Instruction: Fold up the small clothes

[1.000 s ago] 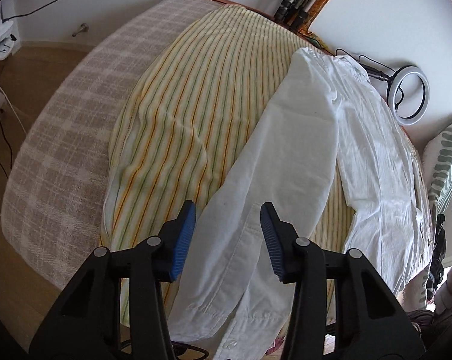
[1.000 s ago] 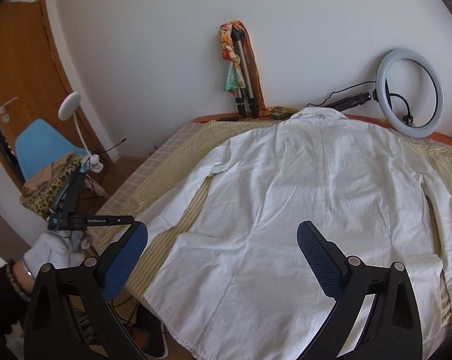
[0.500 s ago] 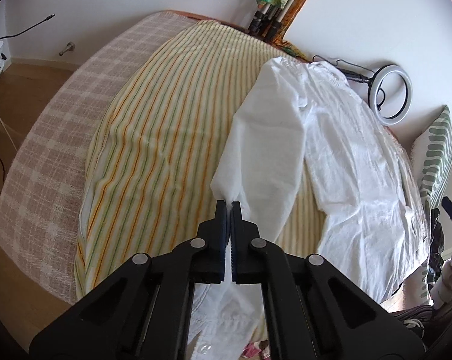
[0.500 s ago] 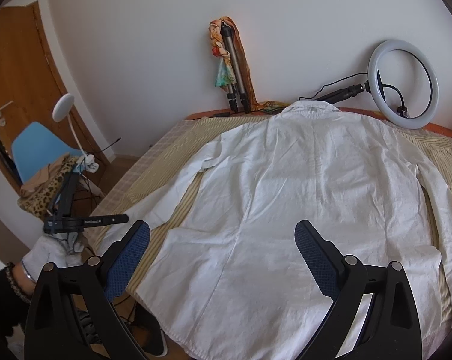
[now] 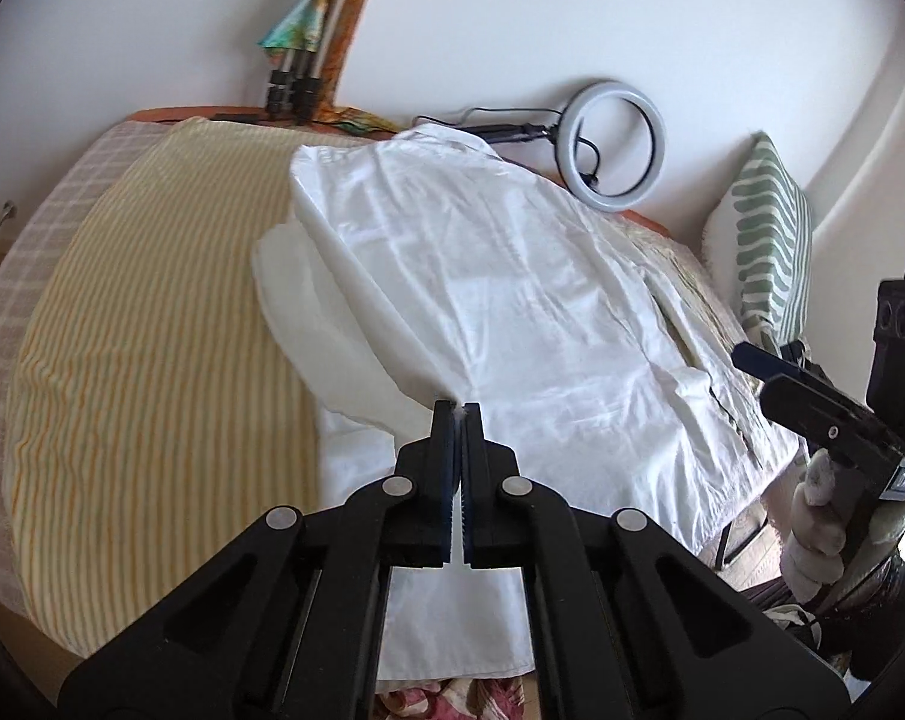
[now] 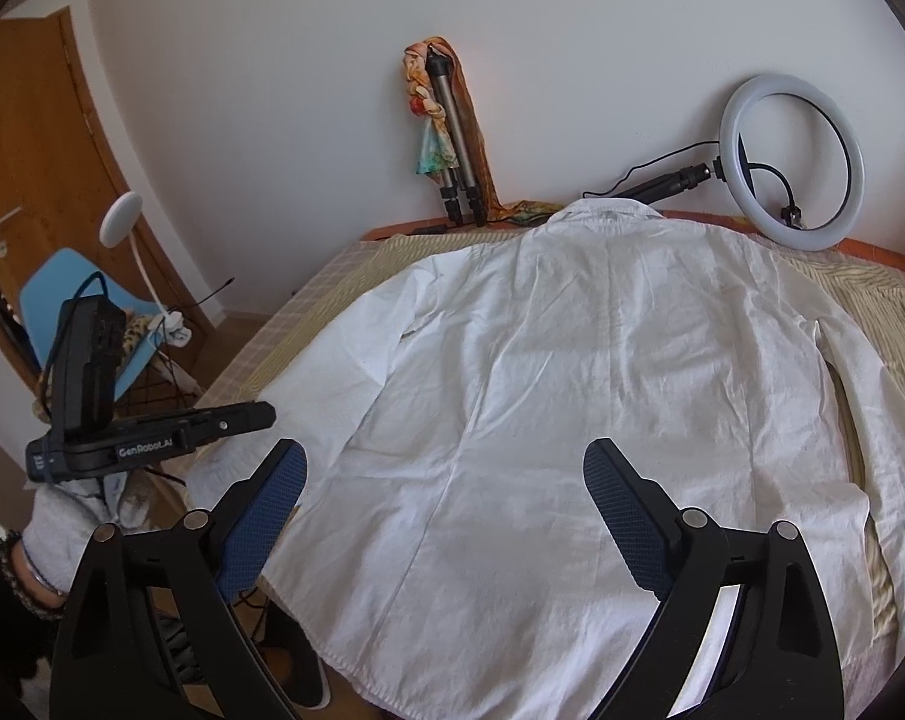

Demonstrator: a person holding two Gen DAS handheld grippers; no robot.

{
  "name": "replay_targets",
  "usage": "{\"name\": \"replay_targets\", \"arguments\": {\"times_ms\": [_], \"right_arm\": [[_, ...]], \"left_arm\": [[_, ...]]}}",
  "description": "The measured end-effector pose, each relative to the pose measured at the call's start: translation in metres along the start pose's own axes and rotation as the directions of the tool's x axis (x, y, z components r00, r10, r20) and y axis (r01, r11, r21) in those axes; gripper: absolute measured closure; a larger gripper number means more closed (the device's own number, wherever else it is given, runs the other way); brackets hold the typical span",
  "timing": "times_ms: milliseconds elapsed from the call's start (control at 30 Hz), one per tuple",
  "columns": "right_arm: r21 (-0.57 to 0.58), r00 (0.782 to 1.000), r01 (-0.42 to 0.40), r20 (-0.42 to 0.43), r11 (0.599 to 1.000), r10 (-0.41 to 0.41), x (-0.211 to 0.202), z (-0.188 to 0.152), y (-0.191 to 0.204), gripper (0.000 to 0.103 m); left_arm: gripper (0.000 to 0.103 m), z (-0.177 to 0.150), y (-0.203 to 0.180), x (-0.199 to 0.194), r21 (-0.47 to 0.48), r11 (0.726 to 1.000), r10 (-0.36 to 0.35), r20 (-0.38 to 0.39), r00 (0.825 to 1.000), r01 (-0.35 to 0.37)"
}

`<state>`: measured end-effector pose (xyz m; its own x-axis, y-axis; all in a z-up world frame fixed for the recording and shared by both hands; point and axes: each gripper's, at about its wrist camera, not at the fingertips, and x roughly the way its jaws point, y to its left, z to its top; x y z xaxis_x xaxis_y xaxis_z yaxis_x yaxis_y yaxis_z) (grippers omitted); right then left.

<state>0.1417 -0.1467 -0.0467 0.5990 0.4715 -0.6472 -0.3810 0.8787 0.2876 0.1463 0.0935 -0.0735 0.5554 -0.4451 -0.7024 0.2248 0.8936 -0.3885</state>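
Observation:
A white long-sleeved shirt (image 6: 572, 408) lies back-up on the striped bed cover (image 5: 152, 360); it also shows in the left wrist view (image 5: 512, 300). My left gripper (image 5: 458, 414) is shut on the shirt's left sleeve (image 5: 356, 354) and holds it lifted, folded in toward the shirt's body. My right gripper (image 6: 446, 492) is open and empty, hovering above the shirt's lower back near the hem. In the right wrist view the left gripper (image 6: 260, 417) shows at the shirt's left edge. The right sleeve (image 6: 860, 420) lies flat along the body.
A ring light (image 6: 791, 162) and a tripod (image 6: 452, 138) lean on the wall behind the bed. A green-striped pillow (image 5: 770, 240) stands at the right. A blue chair (image 6: 74, 294), a lamp and a wooden door are at the left. The bed's near edge lies under the hem.
My left gripper shut on the left sleeve, lifted it and carried it right, over the shirt's body. The right gripper stayed open, almost still.

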Motion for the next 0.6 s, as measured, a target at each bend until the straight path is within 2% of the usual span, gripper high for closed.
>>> {"name": "replay_targets", "arguments": {"times_ms": [67, 167, 267, 333, 433, 533, 600], "right_arm": [[0.018, 1.000, 0.002, 0.001, 1.000, -0.002, -0.002, 0.000, -0.008, 0.010], [0.037, 1.000, 0.016, -0.003, 0.999, -0.016, -0.003, 0.001, -0.018, 0.016], [0.054, 1.000, 0.030, -0.007, 0.998, -0.030, -0.004, 0.000, -0.027, 0.017], [0.061, 0.999, 0.034, -0.016, 0.998, -0.033, -0.003, -0.003, -0.032, 0.017], [0.069, 0.999, 0.026, -0.044, 0.997, -0.023, 0.001, -0.006, -0.035, 0.017], [0.068, 0.997, 0.021, -0.080, 0.997, -0.016, 0.009, -0.011, -0.035, 0.017], [0.070, 0.994, 0.013, -0.112, 0.997, -0.005, 0.016, -0.015, -0.032, 0.019]], "left_arm": [[0.103, -0.002, -0.019, 0.014, 0.040, 0.999, -0.016, -0.030, 0.999, 0.017], [0.103, -0.009, -0.042, 0.035, 0.090, 0.995, -0.026, -0.087, 0.996, 0.034], [0.103, -0.021, -0.060, 0.048, 0.170, 0.985, 0.007, -0.137, 0.990, 0.017], [0.089, -0.027, -0.066, 0.049, 0.202, 0.979, 0.023, -0.160, 0.987, 0.010], [0.065, -0.037, -0.068, 0.031, 0.216, 0.976, 0.023, -0.131, 0.991, 0.006], [0.065, -0.042, -0.061, 0.003, 0.200, 0.979, -0.021, -0.093, 0.995, 0.039], [0.064, -0.041, -0.050, -0.013, 0.168, 0.986, -0.008, -0.039, 0.999, 0.014]]}}
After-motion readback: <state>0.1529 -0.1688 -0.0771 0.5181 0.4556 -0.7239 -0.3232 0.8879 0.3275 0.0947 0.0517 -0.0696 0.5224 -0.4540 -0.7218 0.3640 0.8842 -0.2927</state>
